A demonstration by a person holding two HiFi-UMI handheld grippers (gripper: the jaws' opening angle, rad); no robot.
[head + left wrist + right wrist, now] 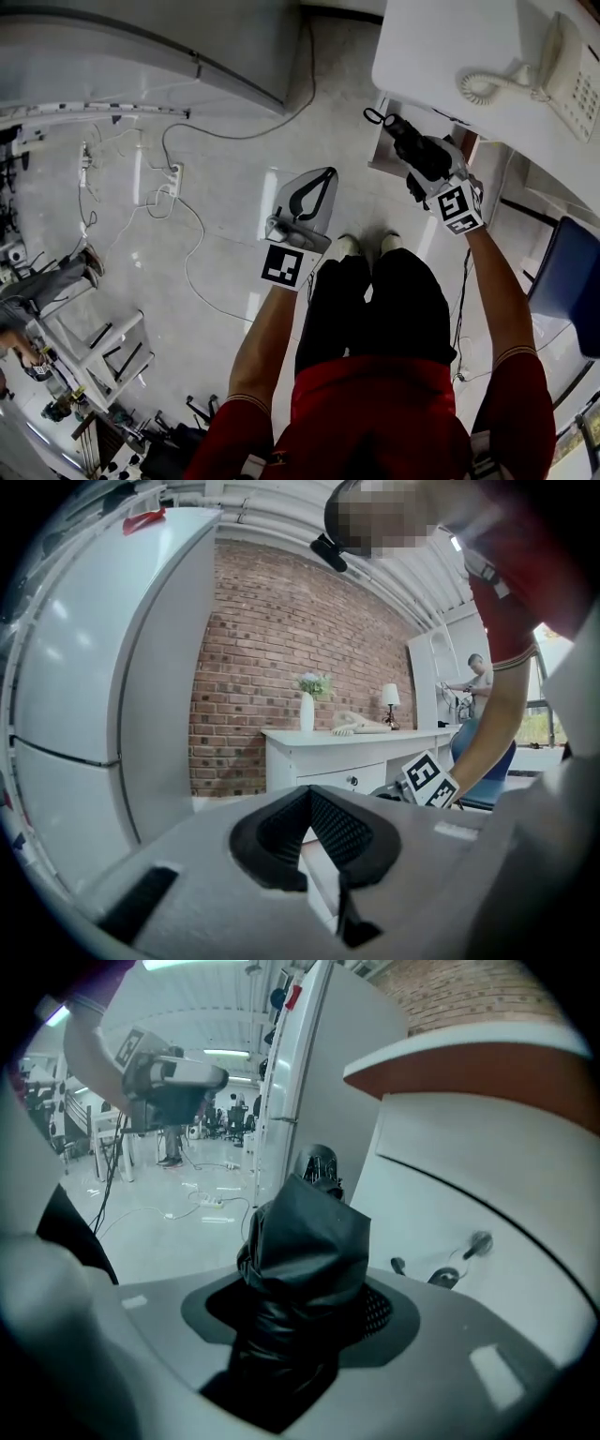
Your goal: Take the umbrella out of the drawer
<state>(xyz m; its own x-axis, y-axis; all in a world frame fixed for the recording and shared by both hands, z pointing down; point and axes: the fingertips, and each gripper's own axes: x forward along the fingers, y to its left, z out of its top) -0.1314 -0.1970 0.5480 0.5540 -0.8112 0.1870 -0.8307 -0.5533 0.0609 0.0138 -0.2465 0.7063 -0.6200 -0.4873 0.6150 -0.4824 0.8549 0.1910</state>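
A folded black umbrella (409, 142) is clamped between the jaws of my right gripper (427, 161), which is shut on it and held up in front of the white desk (450, 47). In the right gripper view the umbrella (305, 1232) stands up out of the jaws, next to a white drawer front with a knob (478, 1241). Below the desk edge the drawer (386, 150) looks open. My left gripper (323, 183) hangs over the floor to the left of the umbrella, its tips meeting with nothing between them (307, 794).
A cream telephone (562, 75) lies on the desk. A blue chair (567, 281) stands at the right. Cables and a power strip (173, 183) trail over the floor on the left. A tall white fridge (94, 686) rises at the left, before a brick wall.
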